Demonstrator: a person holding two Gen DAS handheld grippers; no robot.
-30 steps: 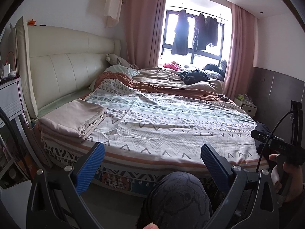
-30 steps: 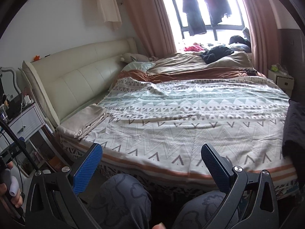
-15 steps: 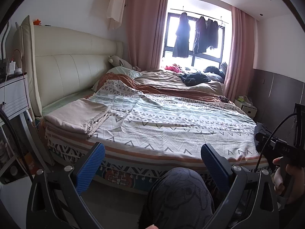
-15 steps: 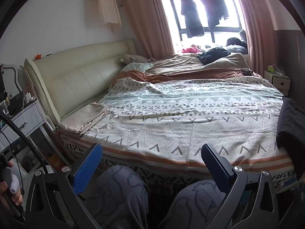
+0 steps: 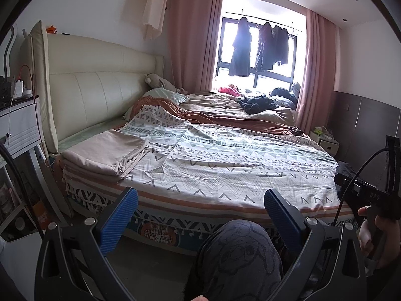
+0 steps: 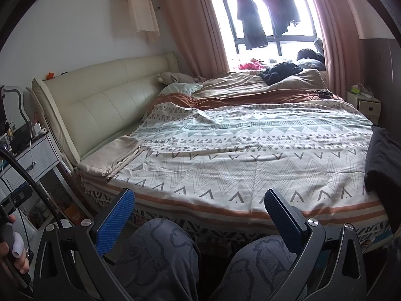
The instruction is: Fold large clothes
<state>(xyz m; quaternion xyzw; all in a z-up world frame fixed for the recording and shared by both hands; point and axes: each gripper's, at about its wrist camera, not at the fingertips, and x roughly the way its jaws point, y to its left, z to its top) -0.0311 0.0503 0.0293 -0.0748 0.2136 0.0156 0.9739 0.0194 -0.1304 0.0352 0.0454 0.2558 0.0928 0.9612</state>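
On my left, the folded beige cloth [image 5: 105, 154] lies on the near left corner of the bed [image 5: 225, 208], just in front of the cream headboard [image 5: 100, 100]. I hold my left gripper [image 5: 200, 217] low, short of the mattress edge and aimed across the bed toward the window [image 5: 255, 57]; its blue-padded fingers [image 5: 119, 222] are spread wide with nothing between them. My knee [image 5: 238, 258], in dark patterned trousers, rises between them. The patterned bedspread [image 6: 250, 155] lies spread flat over the middle of the bed. My right gripper [image 6: 200, 219] is level too, also short of the mattress, fingers [image 6: 283, 222] wide apart and empty, with both knees below. In the left wrist view my right hand [image 5: 378, 235] grips the handle at the far right edge; in the right wrist view my left hand [image 6: 12, 245] shows at the far left edge. At the right edge of the bed a dark garment [image 6: 381, 160] lies bunched, well apart from both tools. Dark clothes [image 6: 280, 71] are heaped farther back near the window.
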